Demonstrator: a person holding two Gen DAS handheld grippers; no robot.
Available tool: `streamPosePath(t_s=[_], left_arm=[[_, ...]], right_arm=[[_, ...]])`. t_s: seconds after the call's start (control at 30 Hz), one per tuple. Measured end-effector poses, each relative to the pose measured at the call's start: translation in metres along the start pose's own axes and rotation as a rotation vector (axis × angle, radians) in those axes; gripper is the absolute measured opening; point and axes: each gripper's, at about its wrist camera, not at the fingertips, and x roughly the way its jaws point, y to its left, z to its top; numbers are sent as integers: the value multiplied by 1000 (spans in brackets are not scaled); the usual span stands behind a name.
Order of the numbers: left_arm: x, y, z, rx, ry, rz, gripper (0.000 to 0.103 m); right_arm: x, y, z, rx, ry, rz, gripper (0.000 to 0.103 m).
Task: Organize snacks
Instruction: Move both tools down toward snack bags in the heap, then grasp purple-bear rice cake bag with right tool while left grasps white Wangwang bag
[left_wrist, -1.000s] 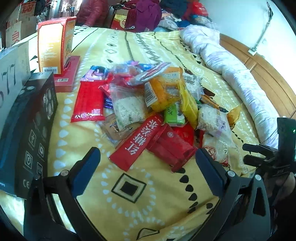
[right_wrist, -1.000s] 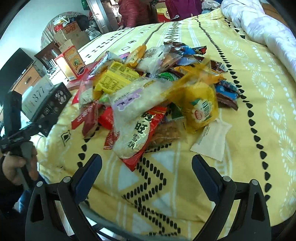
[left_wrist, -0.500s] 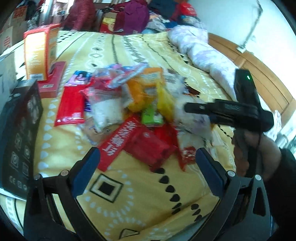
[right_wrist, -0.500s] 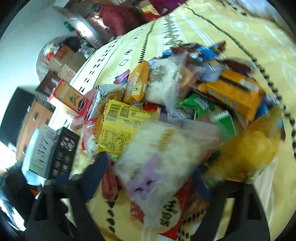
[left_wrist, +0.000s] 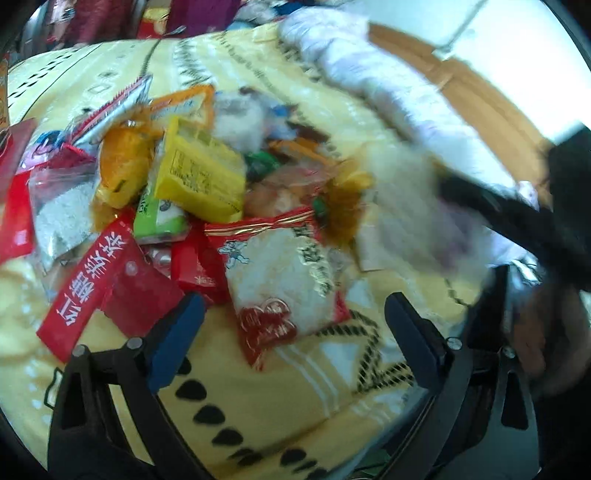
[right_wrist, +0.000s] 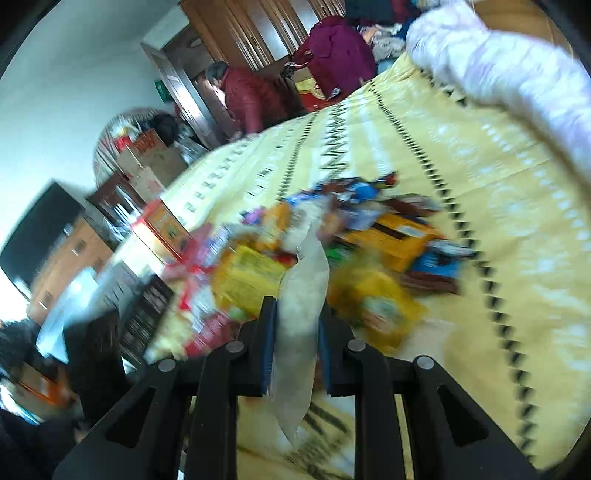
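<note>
Right tool is clamped on a pale clear snack bag, pinched mid-body and lifted clear of the pile, probably so it can go off to its own spot; its long axis runs along the fingers, the far end pointing at the heap. Left tool is spread wide and empty just short of the red-and-white rice cracker pack. Everything else sits heaped further back on the yellow bed.

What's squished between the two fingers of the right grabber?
A pale, see-through snack bag, pinched by the right gripper. The right wrist view shows it.
</note>
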Motion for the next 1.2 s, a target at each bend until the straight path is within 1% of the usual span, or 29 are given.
streamPosePath(t_s=[0.03, 0.07, 0.1, 0.13, 0.17, 0.2, 0.23, 0.27, 0.3, 0.33, 0.37, 0.4, 0.47, 0.57, 0.6, 0.63, 0.67, 0.73, 0.87, 0.93, 1.0, 1.07, 1.1, 1.2], left_arm=[[4, 1, 1, -15, 7, 12, 98], [11, 2, 3, -38, 18, 41, 99], [18, 3, 4, -61, 25, 67, 99], [26, 4, 6, -89, 37, 90, 99], [31, 3, 7, -97, 46, 100, 99], [39, 2, 9, -108, 70, 124, 99], [43, 2, 9, -109, 78, 140, 100], [47, -1, 10, -100, 77, 170, 100], [48, -3, 10, -90, 74, 184, 100], [49, -5, 9, -73, 71, 200, 99], [49, -8, 8, -59, 66, 209, 97], [47, -9, 8, -46, 56, 219, 88], [42, -8, 6, -22, 46, 227, 75], [36, -4, 6, -15, 39, 211, 73], [32, -3, 4, -11, 35, 208, 73], [31, -3, 5, -8, 33, 205, 73], [30, -4, 4, -5, 33, 201, 73], [28, -4, 2, 0, 30, 194, 73], [30, -6, 1, 3, 24, 201, 73], [31, -7, 0, 7, 26, 201, 73], [30, -9, -1, 17, 24, 201, 73], [28, -9, 0, 21, 22, 191, 73], [25, -10, 0, 23, 15, 183, 73], [5, -13, 3, 40, -28, 168, 73]], right_arm=[[-5, -3, -8, -15, 17, -33, 23], [-7, -7, -15, -17, 38, -49, 23], [-5, -13, -24, -7, 71, -62, 23], [0, -21, -33, 16, 106, -70, 26], [9, -30, -42, 50, 152, -68, 27], [16, -37, -48, 77, 184, -64, 31], [19, -43, -53, 105, 197, -61, 44], [22, -47, -56, 118, 202, -70, 53], [24, -49, -58, 127, 205, -88, 64], [24, -51, -60, 140, 207, -101, 64], [23, -52, -62, 154, 209, -108, 64], [21, -52, -63, 163, 207, -121, 66], [16, -47, -66, 161, 198, -175, 70], [10, -43, -69, 133, 185, -261, 80], [9, -40, -69, 115, 175, -311, 82], [7, -38, -69, 104, 164, -364, 84], [5, -40, -70, 109, 156, -398, 84], [7, -47, -71, 150, 176, -397, 85], [31, -47, -79, 202, 269, -396, 85], [42, -42, -82, 190, 297, -406, 86], [51, -37, -84, 151, 310, -449, 86], [53, -35, -86, 108, 300, -460, 83], [52, -36, -87, 100, 290, -454, 79], [34, -44, -84, 122, 238, -413, 78]])
